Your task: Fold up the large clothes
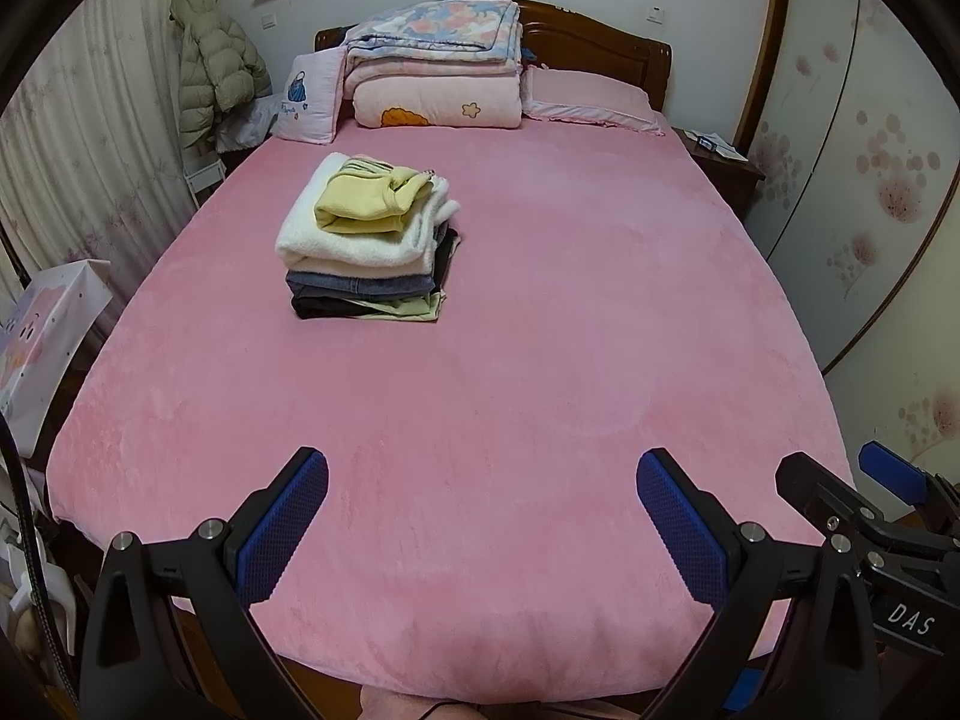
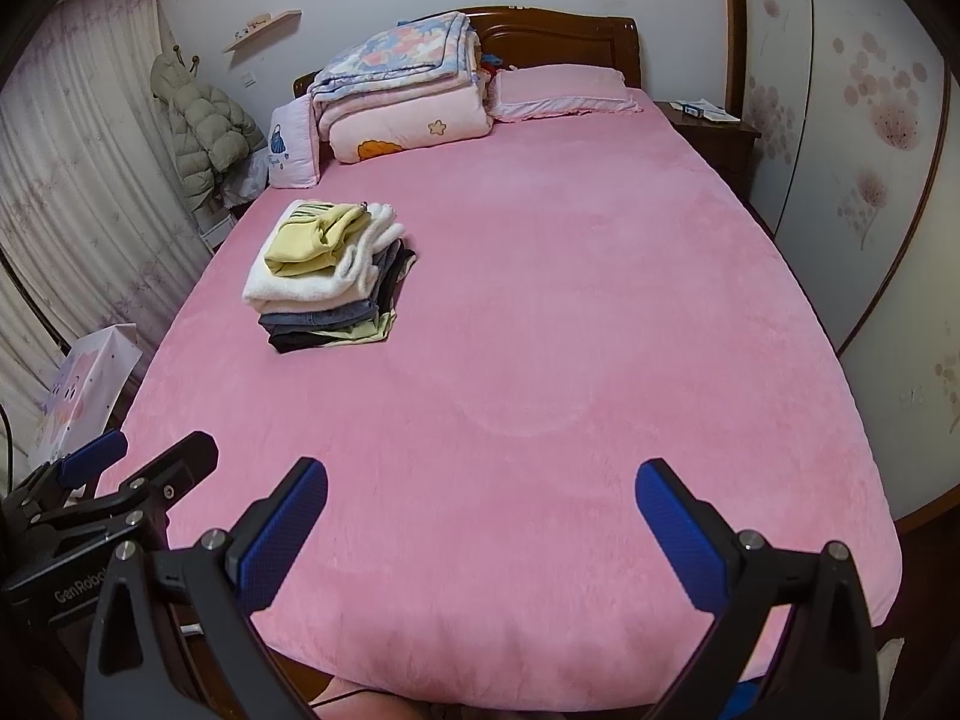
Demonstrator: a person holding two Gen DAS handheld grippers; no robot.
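The bed (image 1: 540,330) fills most of both views, and I see its pink fleece cover smooth from the foot edge up to the dark wooden headboard (image 1: 600,42). Along the right side stands a wardrobe (image 1: 870,180) with flower prints on its doors, and on the left hangs a pale curtain (image 1: 78,138).

At the head of the bed I see a pile of folded quilts (image 1: 435,66), the top one with a flower pattern, the lower one pink. A pink pillow (image 1: 591,102) lies just beside it on the right, and a small cushion (image 1: 309,96) leans on its left. A green padded jacket (image 1: 216,72) hangs near the curtain.

The folded clothes stack (image 1: 366,246) sits on the left half of the bed, well apart from both grippers. On its top lies a yellow garment (image 1: 366,198), under it a white fluffy one, then denim, and dark and light green pieces at the bottom.

My left gripper (image 1: 483,516) is over the foot end of the bed, its jaws spread wide with nothing between them. My right gripper (image 2: 483,528) is just beside it, also wide apart and holding nothing. Each one shows at the edge of the other's view.
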